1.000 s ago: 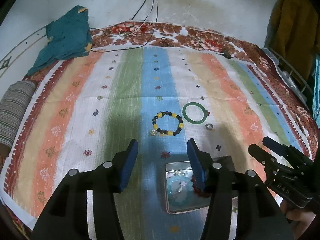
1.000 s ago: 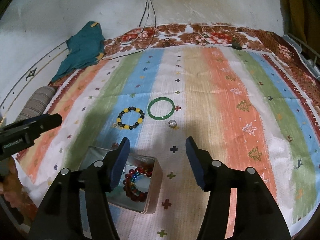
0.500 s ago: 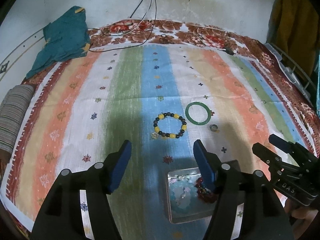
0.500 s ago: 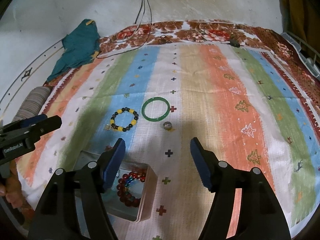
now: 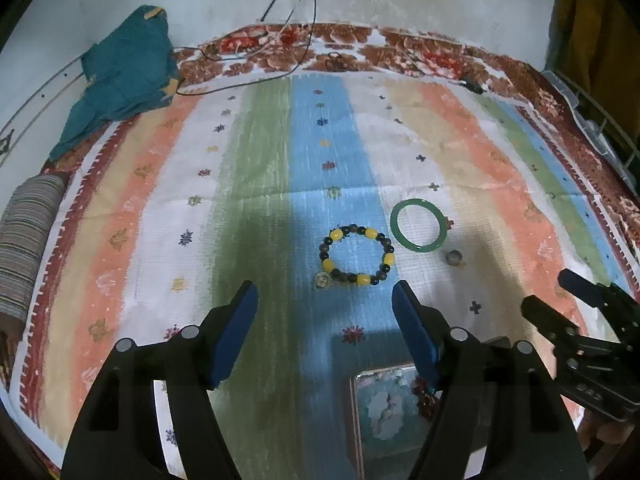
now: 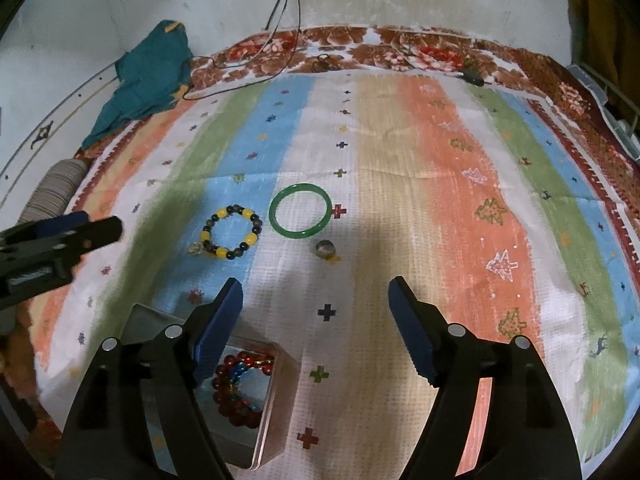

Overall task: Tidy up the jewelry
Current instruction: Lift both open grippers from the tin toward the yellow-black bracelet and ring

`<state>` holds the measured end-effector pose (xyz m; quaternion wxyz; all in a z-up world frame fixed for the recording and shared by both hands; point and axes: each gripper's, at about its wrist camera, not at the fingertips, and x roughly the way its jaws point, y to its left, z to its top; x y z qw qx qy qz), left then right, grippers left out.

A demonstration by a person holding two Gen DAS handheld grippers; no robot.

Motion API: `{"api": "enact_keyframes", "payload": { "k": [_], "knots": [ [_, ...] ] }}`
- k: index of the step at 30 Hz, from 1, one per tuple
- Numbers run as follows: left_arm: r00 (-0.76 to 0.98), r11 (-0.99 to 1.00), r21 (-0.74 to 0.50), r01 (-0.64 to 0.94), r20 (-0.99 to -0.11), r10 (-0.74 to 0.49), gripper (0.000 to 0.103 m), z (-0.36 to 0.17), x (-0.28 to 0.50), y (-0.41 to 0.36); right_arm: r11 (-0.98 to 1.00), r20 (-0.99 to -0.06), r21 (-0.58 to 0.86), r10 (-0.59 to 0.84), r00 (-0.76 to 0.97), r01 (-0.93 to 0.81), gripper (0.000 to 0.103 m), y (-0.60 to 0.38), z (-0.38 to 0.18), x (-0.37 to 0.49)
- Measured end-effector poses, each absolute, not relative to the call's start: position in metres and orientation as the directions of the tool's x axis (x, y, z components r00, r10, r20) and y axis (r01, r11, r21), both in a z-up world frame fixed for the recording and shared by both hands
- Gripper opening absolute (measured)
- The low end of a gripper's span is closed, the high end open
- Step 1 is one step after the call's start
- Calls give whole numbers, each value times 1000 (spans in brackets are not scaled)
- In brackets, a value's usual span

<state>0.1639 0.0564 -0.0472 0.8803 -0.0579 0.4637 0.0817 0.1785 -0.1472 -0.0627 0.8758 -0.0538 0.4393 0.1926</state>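
Nearest lay the tin (image 6: 276, 396) with red beads (image 6: 236, 388) by the right hand-held gripper (image 6: 316, 316) – spread wide, empty – the small ring (image 6: 325, 248) dead ahead, green bangle (image 6: 301, 211) beyond; the left hand-held gripper (image 5: 325, 312), equally spread, faced the yellow-and-black bracelet (image 5: 358, 255).

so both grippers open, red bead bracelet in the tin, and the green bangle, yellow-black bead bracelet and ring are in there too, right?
Not quite. The green bangle, yellow-black bead bracelet and ring lie on the striped cloth, outside the tin. The right wrist view shows it. The rest holds: left gripper and right gripper are open, red bead bracelet in the tin.
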Motion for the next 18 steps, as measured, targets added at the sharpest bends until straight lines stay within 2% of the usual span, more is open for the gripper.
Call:
{"api": "enact_keyframes", "payload": {
  "k": [18],
  "knots": [
    [488,977,-33,-210,-870,75,75,-84,207,68,923,-831,28,235,504,-384,80,-134,-91,217]
  ]
}}
